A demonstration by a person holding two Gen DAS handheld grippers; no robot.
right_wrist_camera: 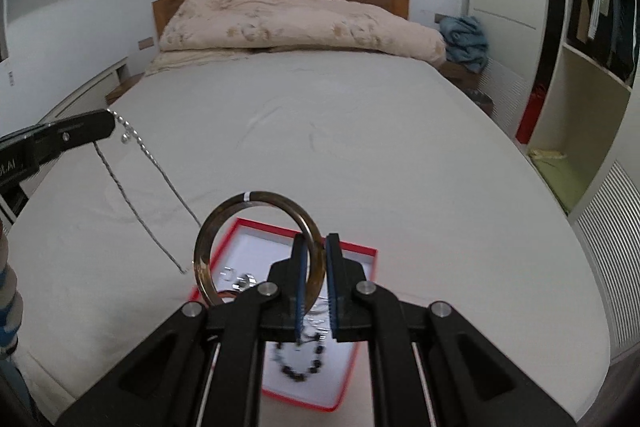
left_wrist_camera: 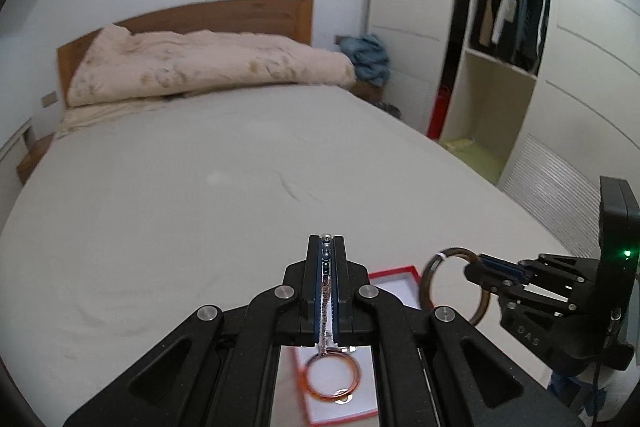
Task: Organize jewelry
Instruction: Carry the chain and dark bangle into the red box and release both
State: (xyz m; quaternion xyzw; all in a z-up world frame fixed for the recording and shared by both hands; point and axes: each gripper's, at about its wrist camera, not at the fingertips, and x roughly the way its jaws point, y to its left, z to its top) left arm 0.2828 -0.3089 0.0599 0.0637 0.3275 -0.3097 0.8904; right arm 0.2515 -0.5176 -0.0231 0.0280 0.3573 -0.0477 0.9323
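2 grippers (left_wrist_camera: 327, 247) (right_wrist_camera: 316, 247), 1 bangle (right_wrist_camera: 256, 247), 1 necklace (right_wrist_camera: 160, 167)

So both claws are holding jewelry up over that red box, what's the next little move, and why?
Probably carry both pieces sideways, clear of the red box, and lower them onto the bare bed. The right gripper is clamped on a brown bangle, the left gripper on a dangling chain, both above the box, which holds more pieces to sort.
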